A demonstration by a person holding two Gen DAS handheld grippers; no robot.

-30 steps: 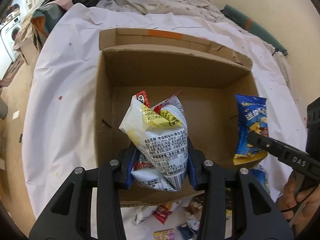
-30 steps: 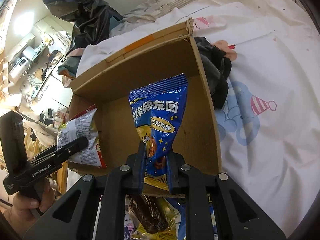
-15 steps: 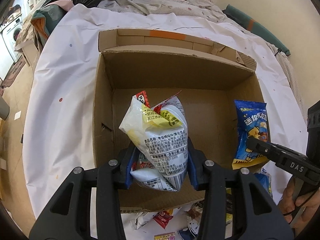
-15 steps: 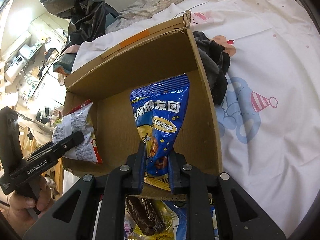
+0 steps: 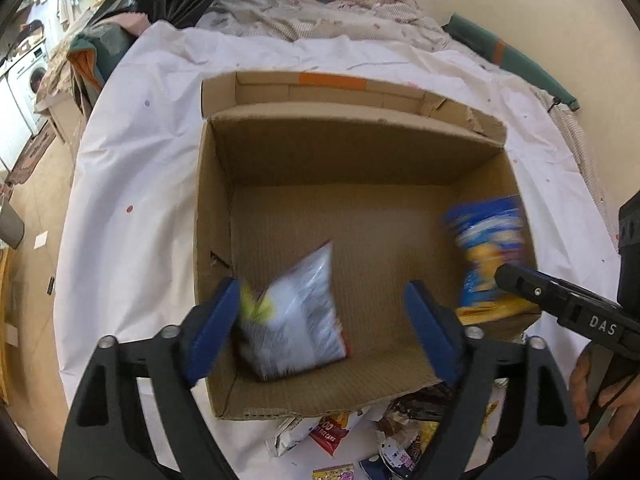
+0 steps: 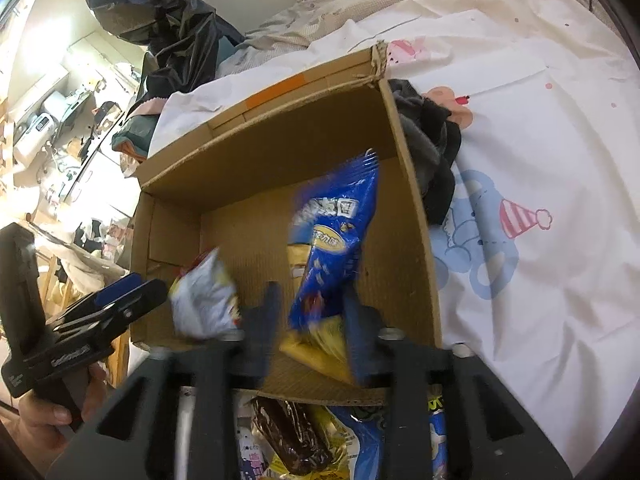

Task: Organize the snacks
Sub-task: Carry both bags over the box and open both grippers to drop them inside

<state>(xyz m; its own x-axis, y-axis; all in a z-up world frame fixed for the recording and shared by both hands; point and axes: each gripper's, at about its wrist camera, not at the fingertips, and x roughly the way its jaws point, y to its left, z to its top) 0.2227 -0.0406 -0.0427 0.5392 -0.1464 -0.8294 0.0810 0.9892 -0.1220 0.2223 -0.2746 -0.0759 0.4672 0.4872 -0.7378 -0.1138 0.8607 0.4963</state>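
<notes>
An open cardboard box (image 5: 304, 156) stands on a white sheet. My left gripper (image 5: 328, 320) is open over the box's near left; a white and silver snack bag (image 5: 292, 320), blurred, drops free between its fingers into the box. It also shows in the right wrist view (image 6: 204, 300). My right gripper (image 6: 310, 320) has opened at the box's near right; a blue and yellow snack bag (image 6: 332, 252), blurred, slips loose between its fingers. That bag (image 5: 488, 256) and the right gripper (image 5: 560, 304) show in the left wrist view.
Several loose snack packets (image 5: 372, 436) lie on the sheet in front of the box, among them a brown wrapped bar (image 6: 292, 436). A dark cloth (image 6: 428, 148) hangs over the box's right wall. Bedding and black bags (image 6: 168, 12) lie behind it.
Both grippers have opened. The white bag has left the left gripper and drops into the box. The blue bag has come loose from the right gripper and tilts down.
</notes>
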